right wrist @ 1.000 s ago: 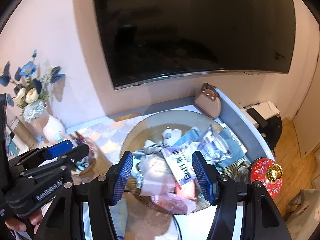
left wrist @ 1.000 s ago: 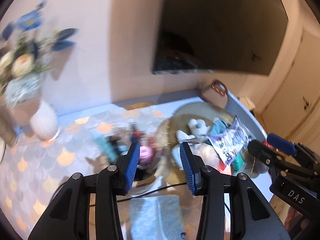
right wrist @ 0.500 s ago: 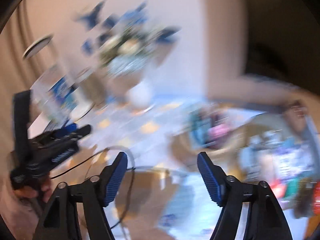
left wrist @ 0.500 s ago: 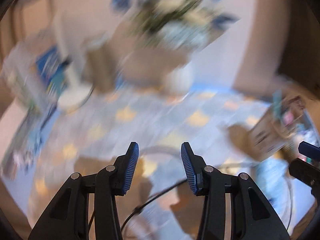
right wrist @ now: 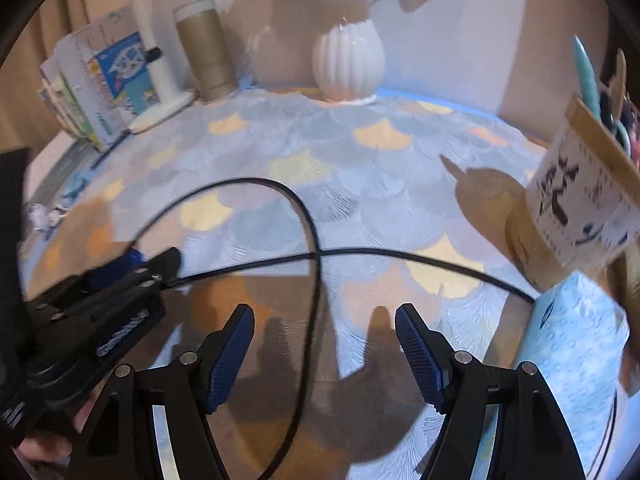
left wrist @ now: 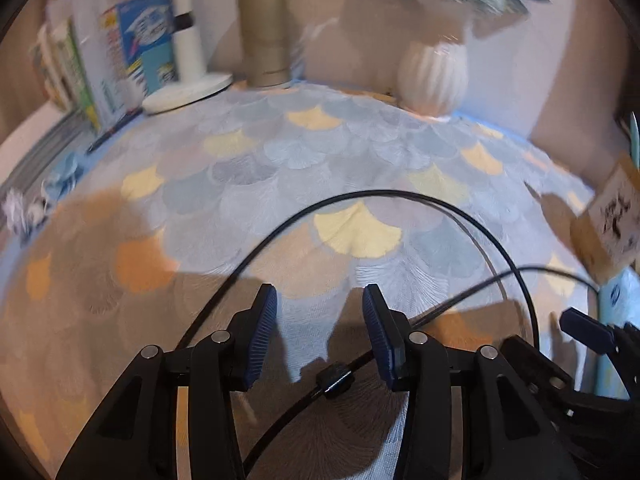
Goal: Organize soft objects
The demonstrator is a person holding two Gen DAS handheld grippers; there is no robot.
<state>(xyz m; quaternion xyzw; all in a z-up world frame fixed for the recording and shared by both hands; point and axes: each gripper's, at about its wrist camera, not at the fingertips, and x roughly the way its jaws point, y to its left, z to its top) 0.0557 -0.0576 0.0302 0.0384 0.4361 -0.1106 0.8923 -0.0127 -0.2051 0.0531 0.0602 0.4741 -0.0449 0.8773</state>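
Tissue pack (right wrist: 576,344): pale blue soft packet lying on the tablecloth at the right edge of the right wrist view, just beside the right finger of the right gripper, outside its jaws; only a thin blue sliver of it shows at the far right of the left wrist view
Right gripper (right wrist: 324,356): jaws spread wide, nothing between them, over the cloth
Left gripper (left wrist: 320,332): jaws parted, nothing between the pads, well to the left of the packet; a black clip on the cable lies below the gap
Cable (right wrist: 316,240): black, looped across the cloth in front of both grippers
Tablecloth (left wrist: 280,160): fan-scale pattern in grey, blue and yellow
Pen holder (right wrist: 580,200): printed box just behind the packet
Vase (right wrist: 348,64): white, ribbed, by the wall
Canister (left wrist: 262,28): tan cylinder beside a white lamp base (left wrist: 188,88)
Books (right wrist: 108,84): upright at far left
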